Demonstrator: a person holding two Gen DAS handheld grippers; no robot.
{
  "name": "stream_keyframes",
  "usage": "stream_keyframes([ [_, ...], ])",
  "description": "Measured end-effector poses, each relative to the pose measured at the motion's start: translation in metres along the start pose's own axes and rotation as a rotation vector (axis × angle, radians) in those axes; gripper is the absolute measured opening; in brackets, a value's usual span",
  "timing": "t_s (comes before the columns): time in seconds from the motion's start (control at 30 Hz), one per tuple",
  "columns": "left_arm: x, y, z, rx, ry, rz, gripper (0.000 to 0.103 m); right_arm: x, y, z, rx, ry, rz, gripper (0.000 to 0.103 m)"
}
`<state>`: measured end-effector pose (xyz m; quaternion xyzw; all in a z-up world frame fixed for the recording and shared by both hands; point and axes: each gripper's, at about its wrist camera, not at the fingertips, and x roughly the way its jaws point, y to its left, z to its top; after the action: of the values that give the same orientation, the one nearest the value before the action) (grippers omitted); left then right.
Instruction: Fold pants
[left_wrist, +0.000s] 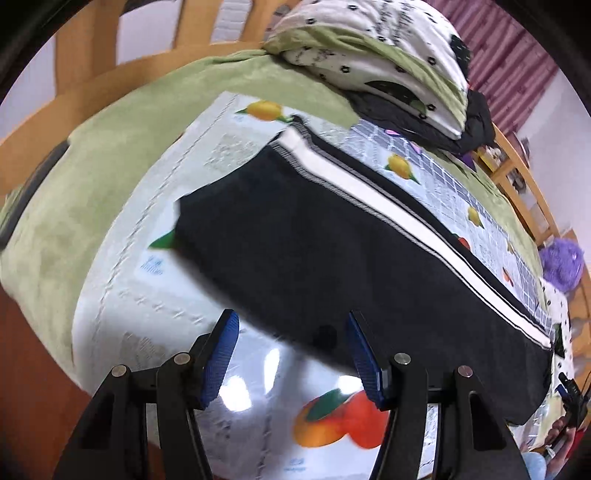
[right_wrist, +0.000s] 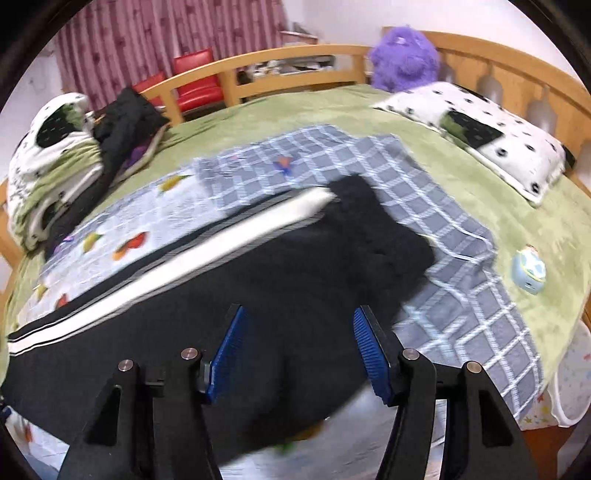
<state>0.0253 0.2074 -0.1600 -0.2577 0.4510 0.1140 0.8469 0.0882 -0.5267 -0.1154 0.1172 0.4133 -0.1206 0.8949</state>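
Note:
Black pants (left_wrist: 332, 258) with a white side stripe lie flat and lengthwise on a fruit-print sheet (left_wrist: 166, 295) on the bed. In the right wrist view the pants (right_wrist: 258, 314) fill the middle, the waist end bunched toward the far right. My left gripper (left_wrist: 291, 325) is open and empty, hovering over the near edge of the pants at their leg end. My right gripper (right_wrist: 299, 321) is open and empty above the black fabric near the waist.
A green blanket (right_wrist: 480, 184) covers the bed, with a blue checked cloth (right_wrist: 443, 240) under the pants. Pillows (right_wrist: 480, 136) and a folded quilt (left_wrist: 369, 48) lie at the edges. A purple plush toy (right_wrist: 402, 59), a small round toy (right_wrist: 528, 271) and a wooden bed rail (right_wrist: 258, 70) are nearby.

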Motion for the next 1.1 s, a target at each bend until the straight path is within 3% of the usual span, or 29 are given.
stream_keyframes([
  [0.17,0.006,0.033,0.002,-0.094,-0.01,-0.044,0.057,-0.016,0.067,0.006,-0.042,-0.035,-0.002,0.059],
  [0.3,0.02,0.048,0.016,-0.169,-0.04,-0.12,0.056,-0.03,0.107,0.005,-0.074,-0.015,0.087,0.051],
  [0.53,0.042,0.059,0.029,-0.298,-0.107,-0.191,0.055,-0.042,0.166,-0.005,-0.123,0.012,0.171,0.051],
  [0.6,0.045,0.063,0.033,-0.354,-0.125,-0.194,0.051,-0.037,0.176,-0.01,-0.106,0.036,0.193,0.051],
  [0.73,0.048,0.066,0.043,-0.398,-0.122,-0.114,0.019,-0.025,0.189,-0.017,-0.098,0.094,0.196,0.051],
  [0.83,0.036,0.054,0.054,-0.346,-0.124,-0.091,0.014,-0.026,0.189,-0.024,-0.099,0.098,0.216,0.051],
  [0.97,-0.009,-0.019,0.07,-0.075,-0.231,0.024,0.013,-0.023,0.188,-0.032,-0.101,0.097,0.231,0.05],
  [1.1,-0.044,-0.092,0.075,0.081,-0.287,-0.012,0.012,-0.021,0.184,-0.036,-0.121,0.103,0.229,0.048],
])
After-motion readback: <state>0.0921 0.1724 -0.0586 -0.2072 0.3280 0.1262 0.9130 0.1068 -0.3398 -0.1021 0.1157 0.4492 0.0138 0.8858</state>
